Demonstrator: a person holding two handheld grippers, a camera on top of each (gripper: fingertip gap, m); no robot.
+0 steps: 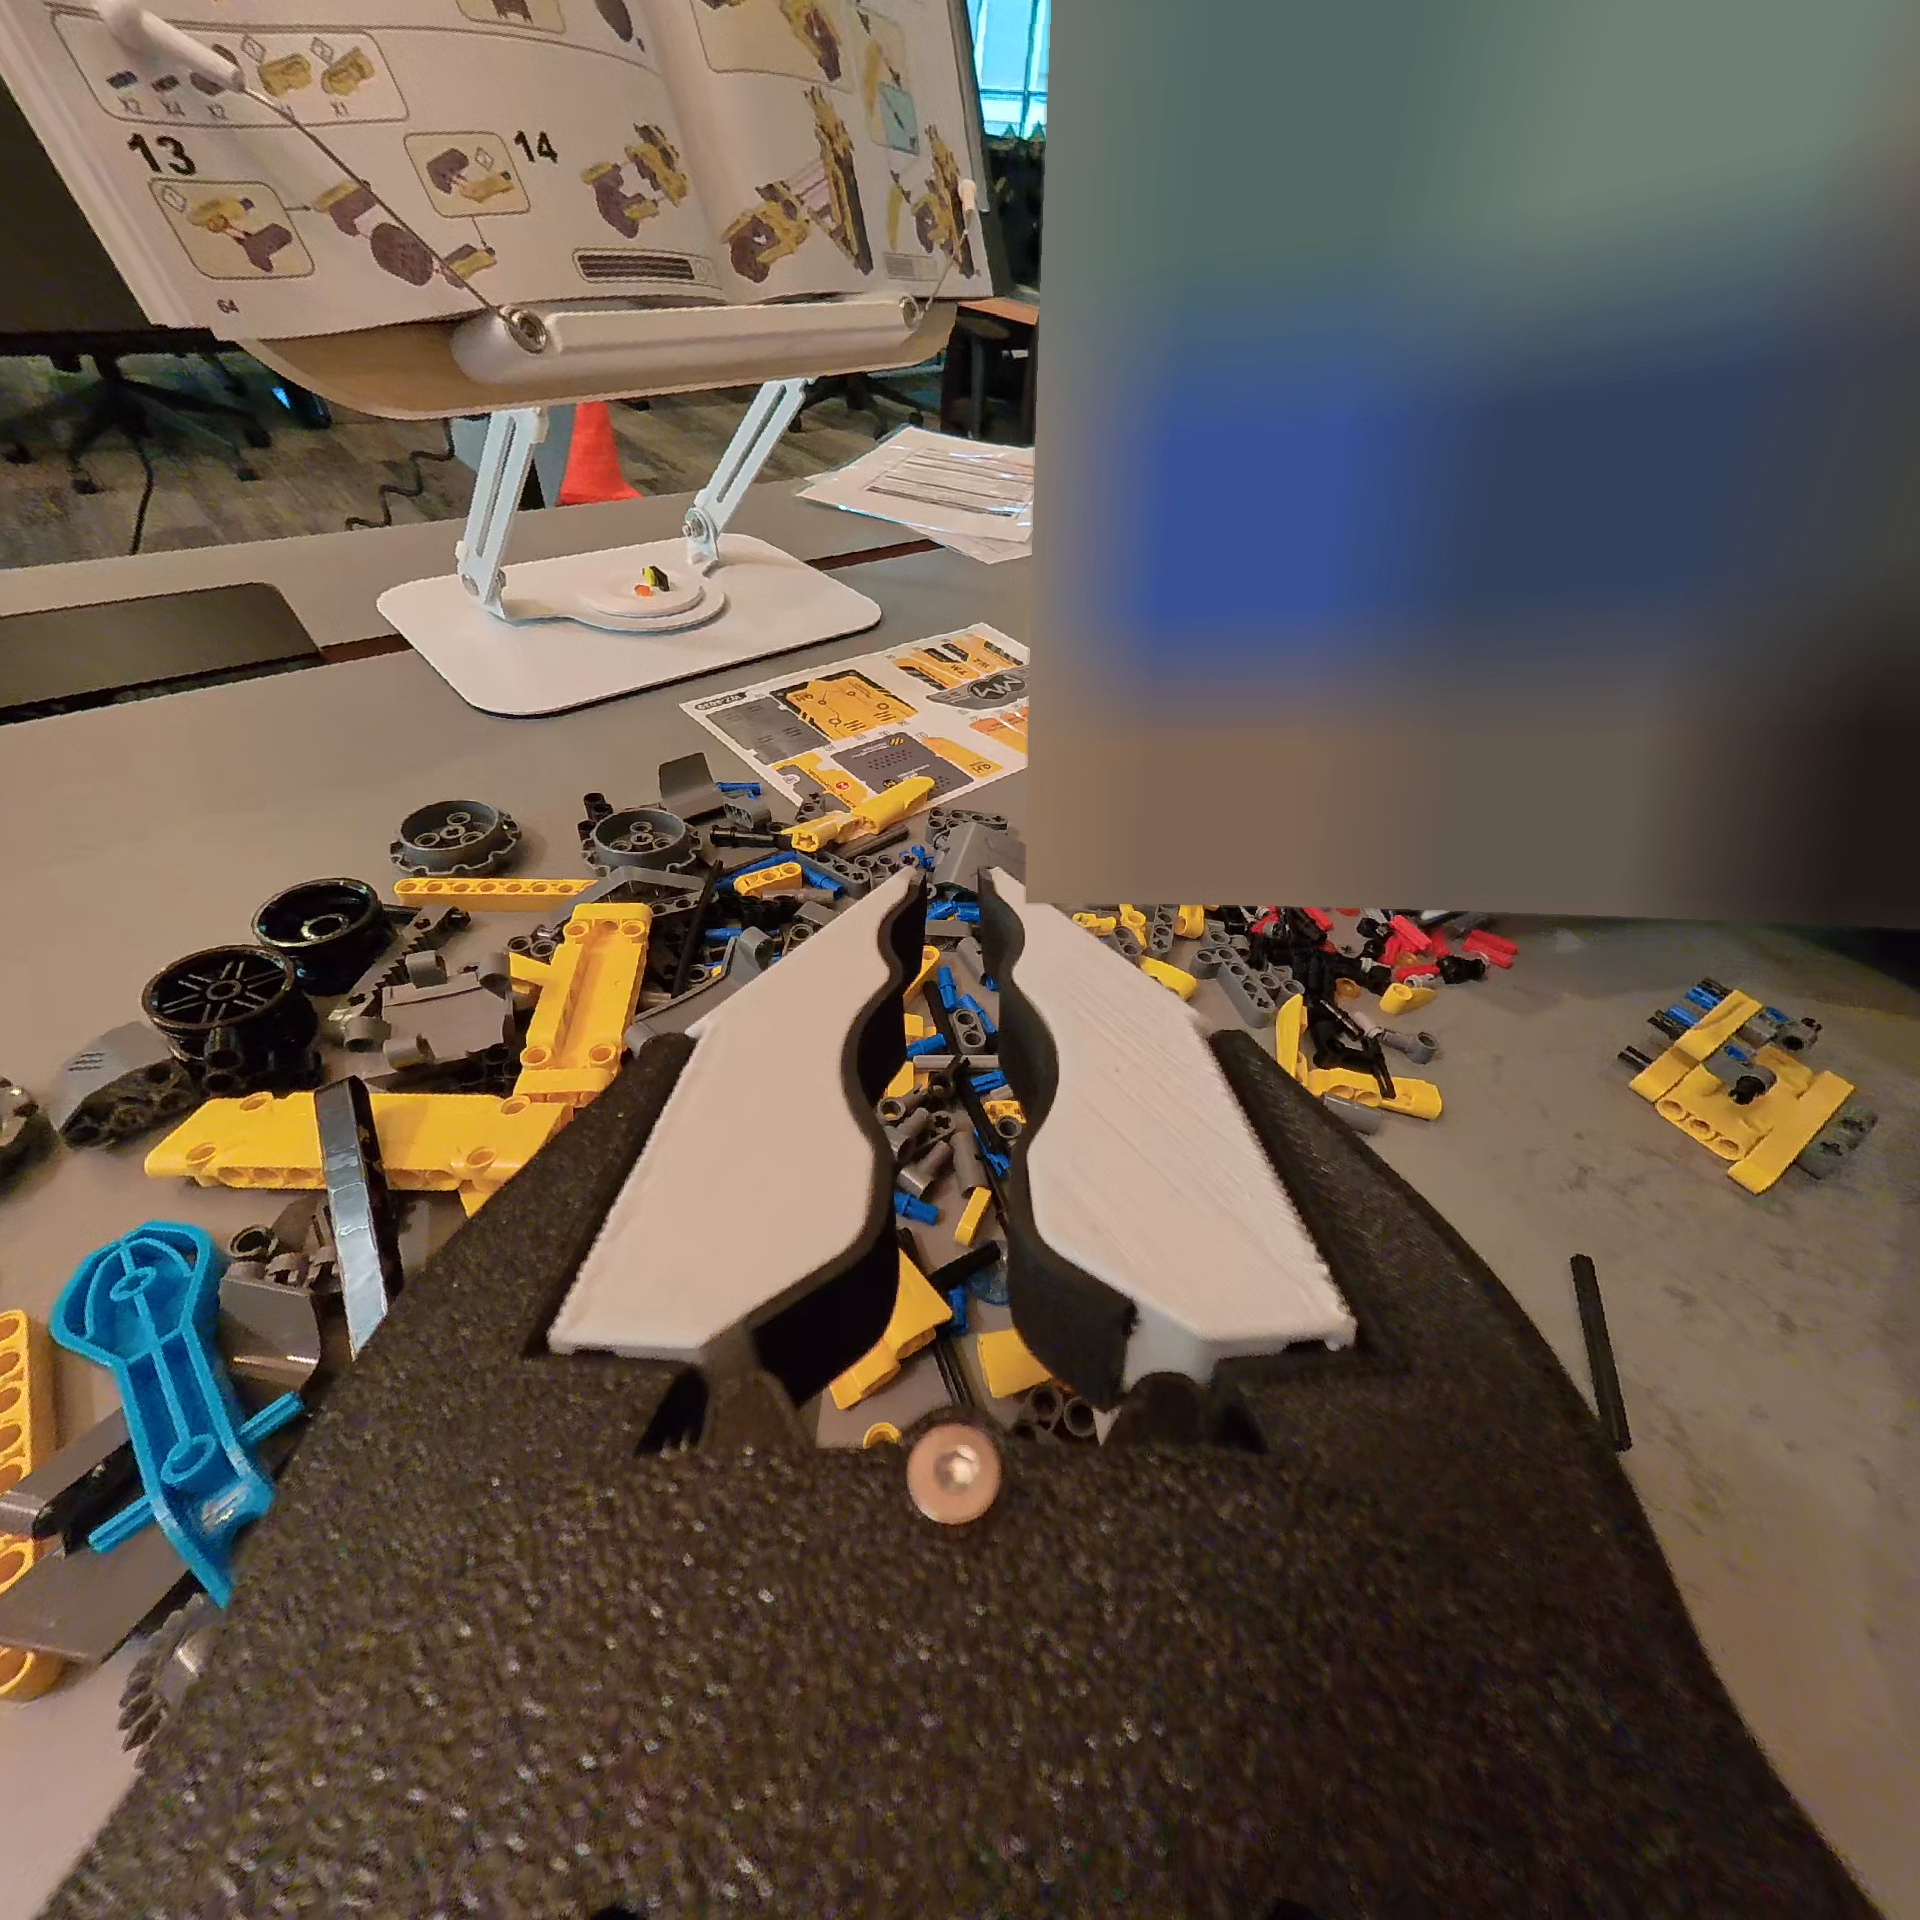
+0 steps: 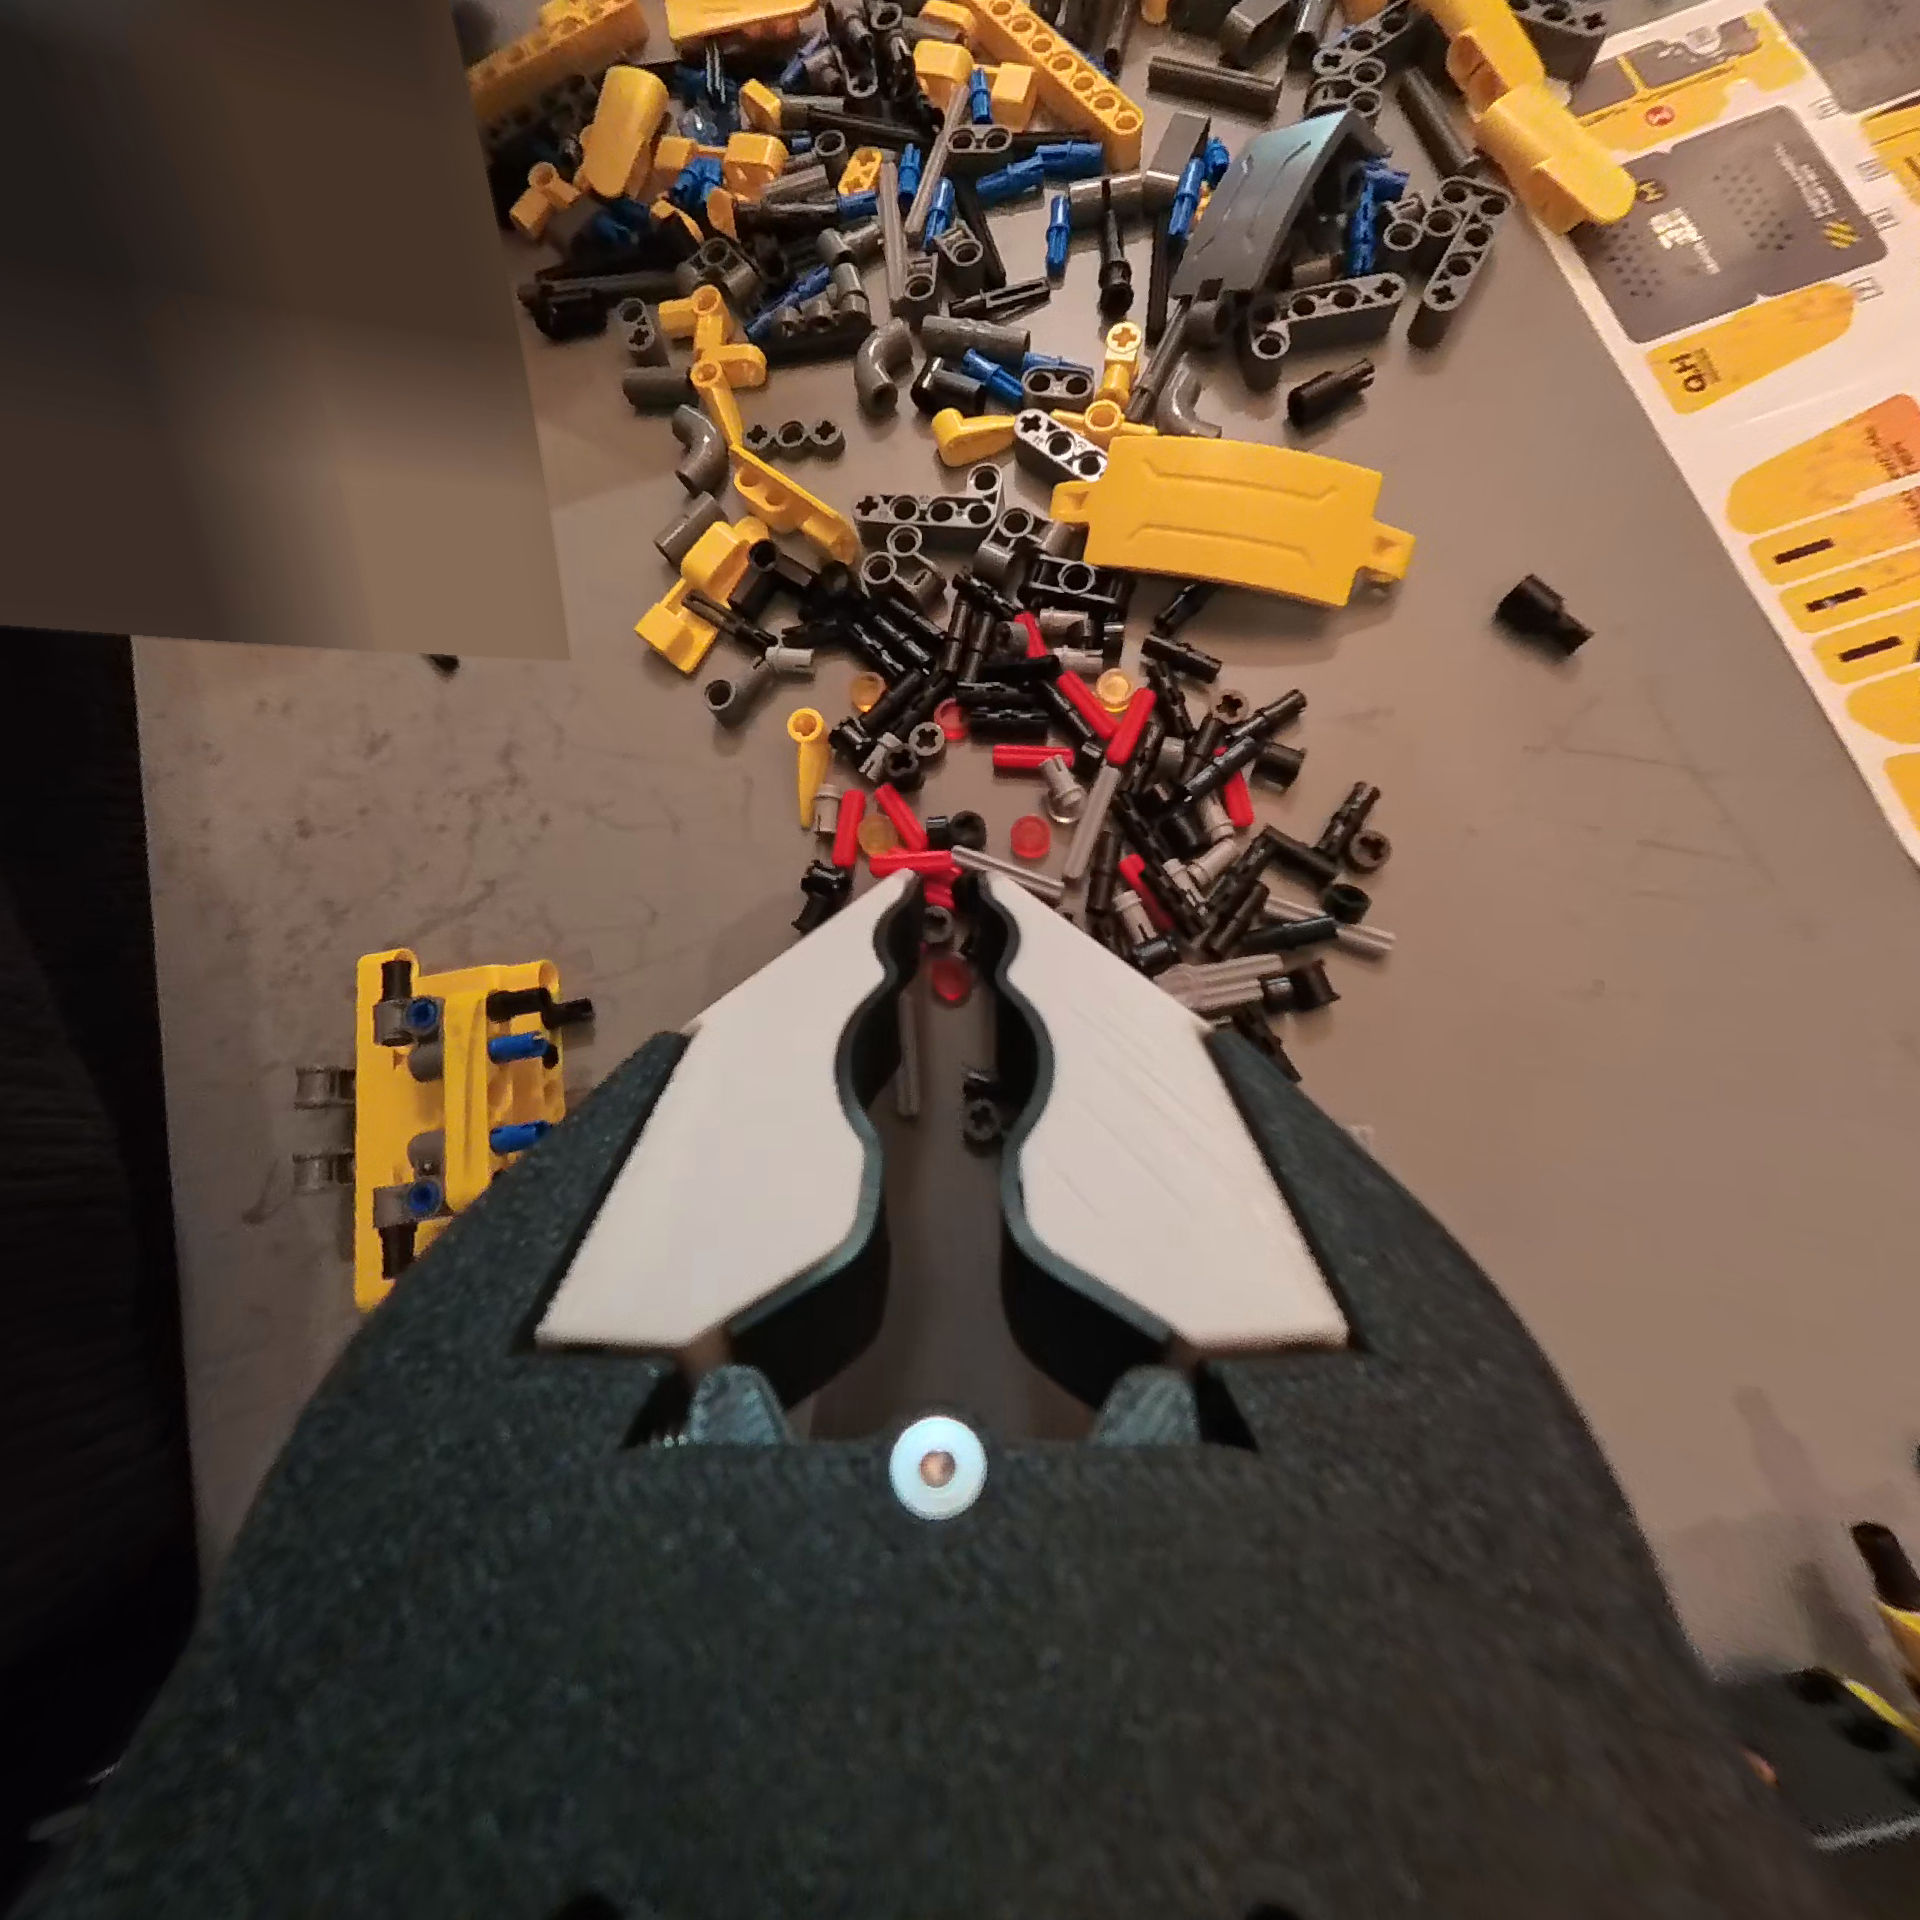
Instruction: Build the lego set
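Observation:
My left gripper (image 1: 953, 883) hovers over a pile of yellow, grey, blue and black building-toy parts (image 1: 940, 1101). Its white fingers stand a narrow gap apart and hold nothing. My right gripper (image 2: 943, 881) is low over a heap of red and black pins (image 2: 1091, 790), its tips just short of a red pin (image 2: 912, 862). Its jaws are also a narrow gap apart, with nothing seen clamped. A small yellow sub-assembly with blue and black pins (image 2: 457, 1112) lies left of the right gripper. It also shows in the left wrist view (image 1: 1745, 1101).
An instruction booklet (image 1: 520, 156) rests on a white stand (image 1: 623, 623) at the back of the grey table (image 1: 1558, 1558). A sticker sheet (image 2: 1766, 364) lies at the right. Black wheels (image 1: 229, 997), a blue lever tool (image 1: 156, 1382), a black axle (image 1: 1600, 1351) and a yellow curved panel (image 2: 1226, 520) are nearby. Spacing between my two grippers at the tips: around 20 centimeters. Between my right fingertips and the black axle (image 1: 1600, 1351) there is roughly 15 centimeters.

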